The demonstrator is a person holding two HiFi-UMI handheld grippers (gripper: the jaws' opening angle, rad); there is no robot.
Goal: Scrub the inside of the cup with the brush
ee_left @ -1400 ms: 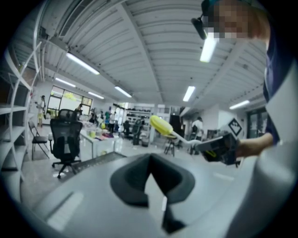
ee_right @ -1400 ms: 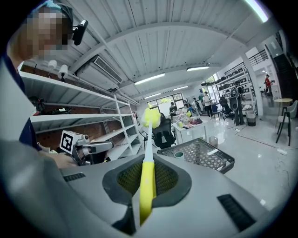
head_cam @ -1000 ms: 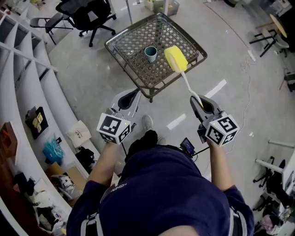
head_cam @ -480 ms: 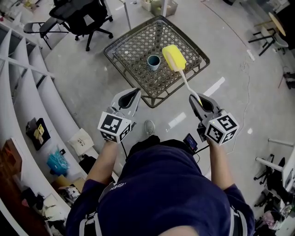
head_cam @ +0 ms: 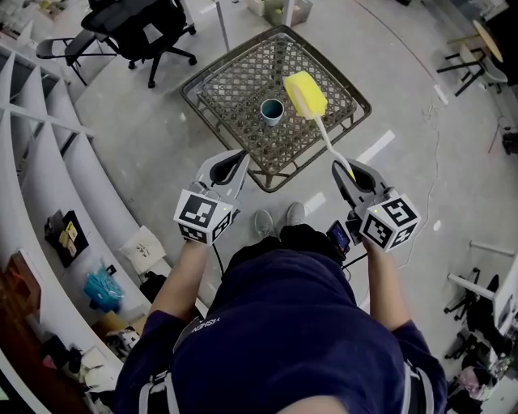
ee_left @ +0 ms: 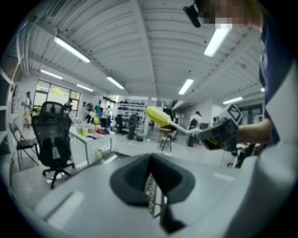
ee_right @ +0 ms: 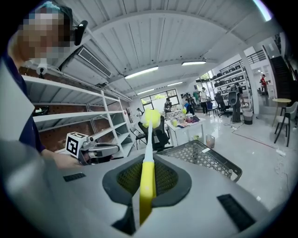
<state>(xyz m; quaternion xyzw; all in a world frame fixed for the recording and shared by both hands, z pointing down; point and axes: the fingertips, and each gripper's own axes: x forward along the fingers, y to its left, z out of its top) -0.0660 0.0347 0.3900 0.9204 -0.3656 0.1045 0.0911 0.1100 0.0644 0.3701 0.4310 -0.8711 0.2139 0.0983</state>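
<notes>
A blue-grey cup (head_cam: 271, 110) stands upright near the middle of a low woven wire table (head_cam: 231, 77). My right gripper (head_cam: 350, 173) is shut on the yellow handle of a brush (head_cam: 305, 94); its yellow sponge head hovers just right of the cup, above the table. In the right gripper view the brush (ee_right: 148, 153) runs straight out from between the jaws. My left gripper (head_cam: 231, 166) is shut with nothing in it, held off the table's near corner. The left gripper view shows the brush (ee_left: 160, 117) and the right gripper across the room space.
A black office chair (head_cam: 137, 20) stands beyond the table at the upper left. White shelving (head_cam: 48, 162) with bags and boxes runs along the left. The person's feet (head_cam: 277, 220) are just before the table's near corner. Stools and cables lie at the right.
The person has stepped closer to the table, so table and cup sit nearer in view. Both grippers keep their pose; the brush head stays beside the cup.
</notes>
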